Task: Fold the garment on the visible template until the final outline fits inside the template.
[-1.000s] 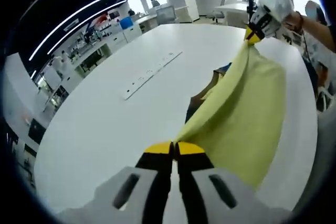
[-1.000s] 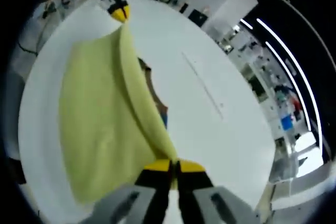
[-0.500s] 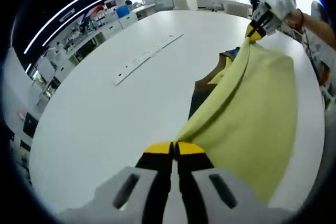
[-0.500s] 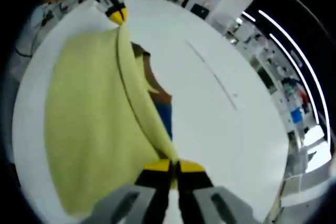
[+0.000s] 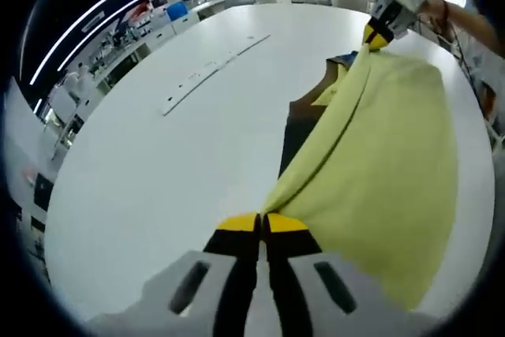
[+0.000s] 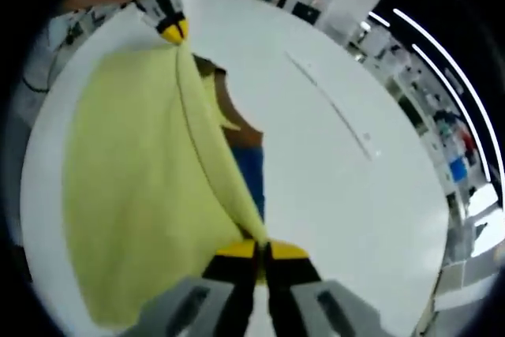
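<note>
Left gripper view: the left claw (image 5: 261, 225) pinches one corner of the yellow garment (image 5: 387, 155), the right claw (image 6: 261, 252) another, stretching its edge taut above the white bench (image 5: 158, 171), likely to fold it over the dark template (image 6: 241, 144).

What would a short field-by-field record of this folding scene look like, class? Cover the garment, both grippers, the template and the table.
garment: yellow garment, one edge lifted and stretched taut between the two grippers, the rest draped down to the table
left gripper: left gripper, jaws shut on a garment corner
right gripper: right gripper, jaws shut on the other corner
template: dark brown and blue template, partly covered by the garment
table: white table, with a long white strip lying on it, apart from the garment
</note>
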A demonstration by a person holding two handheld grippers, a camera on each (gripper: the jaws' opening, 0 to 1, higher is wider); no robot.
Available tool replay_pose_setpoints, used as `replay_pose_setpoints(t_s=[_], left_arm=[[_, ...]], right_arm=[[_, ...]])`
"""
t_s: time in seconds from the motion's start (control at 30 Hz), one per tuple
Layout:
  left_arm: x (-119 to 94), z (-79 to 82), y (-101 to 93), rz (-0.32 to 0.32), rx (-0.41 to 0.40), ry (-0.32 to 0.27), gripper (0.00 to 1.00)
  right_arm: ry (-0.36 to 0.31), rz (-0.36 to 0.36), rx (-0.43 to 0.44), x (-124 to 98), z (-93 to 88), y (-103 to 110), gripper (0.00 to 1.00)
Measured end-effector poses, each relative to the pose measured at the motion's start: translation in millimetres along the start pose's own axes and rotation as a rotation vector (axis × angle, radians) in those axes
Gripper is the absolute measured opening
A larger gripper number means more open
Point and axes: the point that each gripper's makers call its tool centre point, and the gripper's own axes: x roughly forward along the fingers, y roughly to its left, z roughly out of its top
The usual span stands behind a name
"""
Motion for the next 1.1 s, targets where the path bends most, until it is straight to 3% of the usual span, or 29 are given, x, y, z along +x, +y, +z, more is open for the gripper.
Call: replay_pose_setpoints(t_s=[0.17, 0.27, 0.4, 0.57, 0.73, 0.87, 0.97, 1.1], left_arm=[[0, 0.5, 0.0, 0.0, -0.046, -0.013, 0.0], [-3, 2.4, -3.7, -0.006, -0.029, -0.025, 0.01], [-10, 1.3, -2.2, 0.002, -0.013, -0.04, 0.03], [-22, 2.5, -1.2, 0.024, 0.013, -0.068, 0.07], [-29, 5.6, -6.4, 0.018, 0.038, -0.107, 0.08], [-28, 6.1, -13.0, 0.029, 0.127, -0.117, 0.03], [-24, 1.4, -8.4, 0.059, 0.15, -0.098, 0.02], [-16, -2.1, 2.2, 0.076, 0.15, -0.105, 0.06]], right_arm=[[-0.012, 0.012, 0.027, -1, 1.7, -2, 0.0], [-0.015, 0.009, 0.027, -6, 4.1, 0, 0.02], [-0.065, -0.01, 0.145, -15, 6.9, -7, 0.1], [-0.143, 0.0, 0.204, -33, 17.7, -1, 0.13], [-0.142, -0.008, 0.162, -34, 13.2, 7, 0.17], [-0.128, 0.004, 0.109, -27, 8.6, 14, 0.16], [-0.113, -0.045, 0.068, -21, 6.3, 2, 0.15], [-0.108, -0.058, 0.038, -11, 5.4, -4, 0.18]])
